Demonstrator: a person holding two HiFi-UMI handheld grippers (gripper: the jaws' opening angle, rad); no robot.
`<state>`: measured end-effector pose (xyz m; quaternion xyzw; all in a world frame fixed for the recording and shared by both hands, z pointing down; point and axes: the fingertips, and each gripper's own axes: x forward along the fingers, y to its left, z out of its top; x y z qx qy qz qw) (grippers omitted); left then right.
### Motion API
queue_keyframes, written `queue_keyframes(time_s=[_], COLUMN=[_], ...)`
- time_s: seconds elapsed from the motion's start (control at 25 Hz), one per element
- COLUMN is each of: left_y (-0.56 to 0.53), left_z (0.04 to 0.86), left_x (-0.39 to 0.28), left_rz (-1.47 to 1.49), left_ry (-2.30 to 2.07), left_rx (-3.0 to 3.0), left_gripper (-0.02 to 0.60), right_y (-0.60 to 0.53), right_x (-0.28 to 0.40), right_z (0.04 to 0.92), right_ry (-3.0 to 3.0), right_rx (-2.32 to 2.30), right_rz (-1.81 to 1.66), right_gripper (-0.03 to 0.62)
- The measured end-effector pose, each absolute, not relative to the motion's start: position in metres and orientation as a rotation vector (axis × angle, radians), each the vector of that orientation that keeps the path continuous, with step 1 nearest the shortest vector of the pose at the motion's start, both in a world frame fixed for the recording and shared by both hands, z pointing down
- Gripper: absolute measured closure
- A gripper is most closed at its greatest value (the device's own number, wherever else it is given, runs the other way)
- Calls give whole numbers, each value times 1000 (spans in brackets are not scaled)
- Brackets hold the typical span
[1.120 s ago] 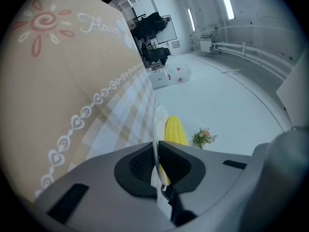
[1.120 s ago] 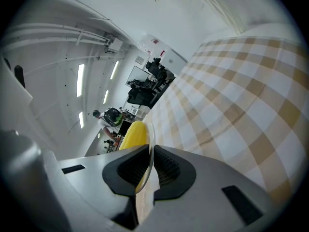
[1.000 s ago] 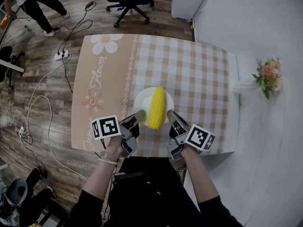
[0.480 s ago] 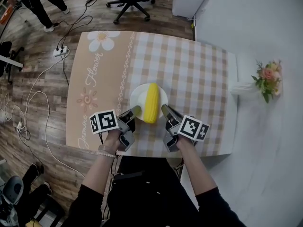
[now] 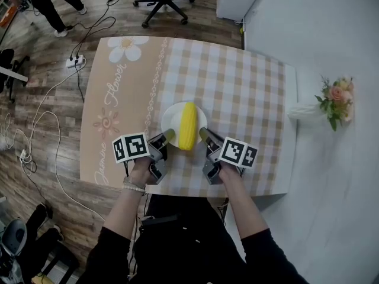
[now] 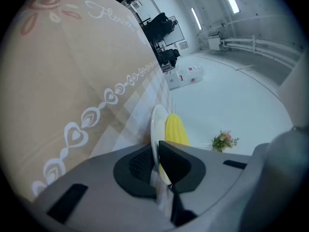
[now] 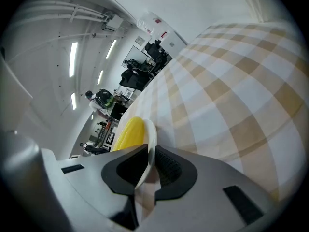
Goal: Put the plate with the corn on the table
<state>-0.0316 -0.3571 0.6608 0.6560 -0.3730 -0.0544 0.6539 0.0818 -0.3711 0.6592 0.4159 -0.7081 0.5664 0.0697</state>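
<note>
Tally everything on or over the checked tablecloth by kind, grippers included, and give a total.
1 round white plate
1 yellow corn cob, lying on the plate
2 grey two-jaw grippers: left gripper and right gripper, each clamped on the plate's rim
Total: 4

Table, beige cloth strip, left-centre of head view: cursive "Flower"; lower left, "Jasmine". Nothing else legible.
</note>
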Motion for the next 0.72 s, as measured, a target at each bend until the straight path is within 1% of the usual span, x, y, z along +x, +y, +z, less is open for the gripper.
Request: queue_keyframes(time_s=[0.6, 0.72], left_y=[-356, -355], left_z=[666, 667], left_x=[-26, -26], left_rz=[1, 61], left_ry=[-853, -862], left_rx=[1462, 1479], left_gripper=[552, 541], right_y=[-373, -373], right_x=[86, 86], right_z=[669, 670], right_ry=[-2011, -1999], right_rx=[1271, 1263], right_rz=[1758, 1744], right_gripper=[519, 517])
